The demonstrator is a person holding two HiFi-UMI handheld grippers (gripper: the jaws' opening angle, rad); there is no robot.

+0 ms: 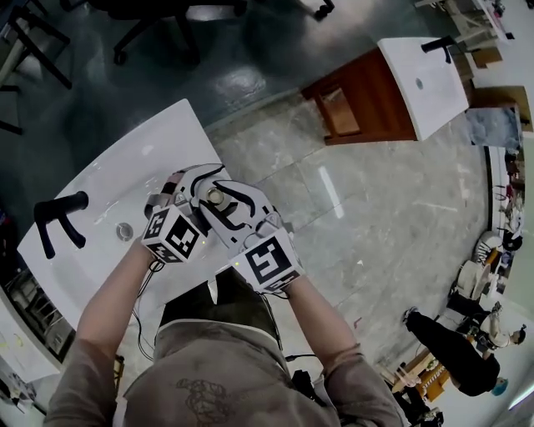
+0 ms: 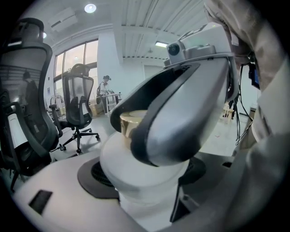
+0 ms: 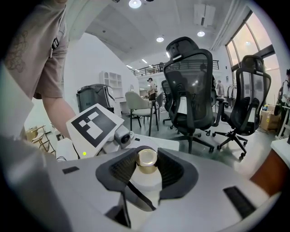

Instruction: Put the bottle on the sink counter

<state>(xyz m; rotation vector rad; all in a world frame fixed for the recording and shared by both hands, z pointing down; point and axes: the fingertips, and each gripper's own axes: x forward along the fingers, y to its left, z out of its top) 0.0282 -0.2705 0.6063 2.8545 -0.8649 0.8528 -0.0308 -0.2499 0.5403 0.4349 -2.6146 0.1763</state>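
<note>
A white bottle with a gold cap is held over the white sink counter, between both grippers. My left gripper comes from the left, and its dark pads press on the bottle's white body. My right gripper comes from the right. In the right gripper view its ribbed pads close on either side of the gold cap. One right jaw crosses in front of the cap in the left gripper view. The bottle's base is hidden.
The counter has a basin with a drain and a black faucet at its left. A second white-topped wooden cabinet stands at the upper right. Office chairs stand beyond the counter, and a person bends at the lower right.
</note>
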